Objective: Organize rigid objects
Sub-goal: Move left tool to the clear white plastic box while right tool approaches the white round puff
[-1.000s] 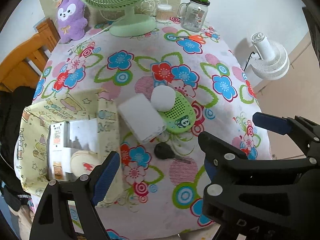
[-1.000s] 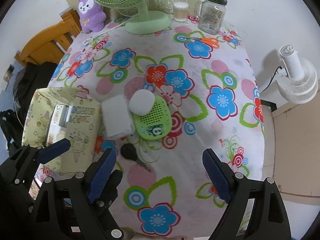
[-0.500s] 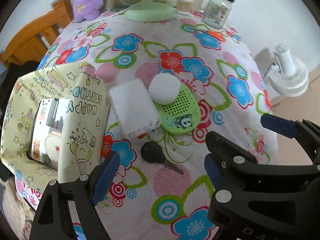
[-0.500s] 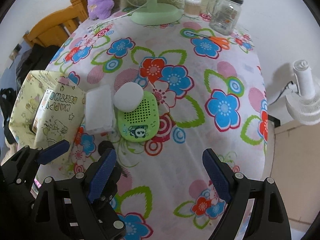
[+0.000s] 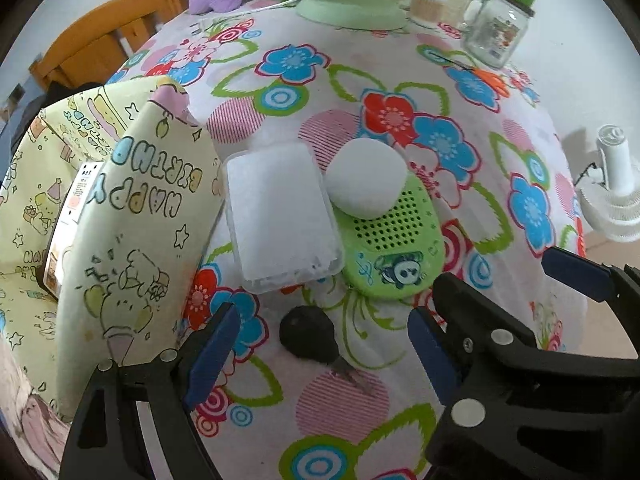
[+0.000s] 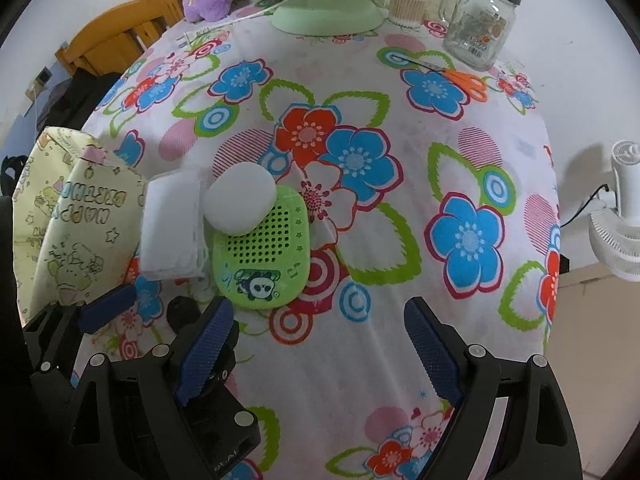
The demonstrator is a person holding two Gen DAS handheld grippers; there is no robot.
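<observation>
The key (image 5: 307,336) lies on the surface, in front of the white box (image 5: 280,212) and green speaker (image 5: 394,248). The left claw (image 5: 320,354) has advanced, now straddling the key, open and empty. The right claw (image 6: 320,354) is open, empty; grasp appears imminent.

A round table (image 6: 400,340) under a bright flowered cloth stands against a plain white wall (image 6: 568,40). A wooden chair (image 5: 100,46) sits at its far left. On the right, a white fan (image 6: 624,224) stands on a tan floor (image 6: 580,320). The light is even.
</observation>
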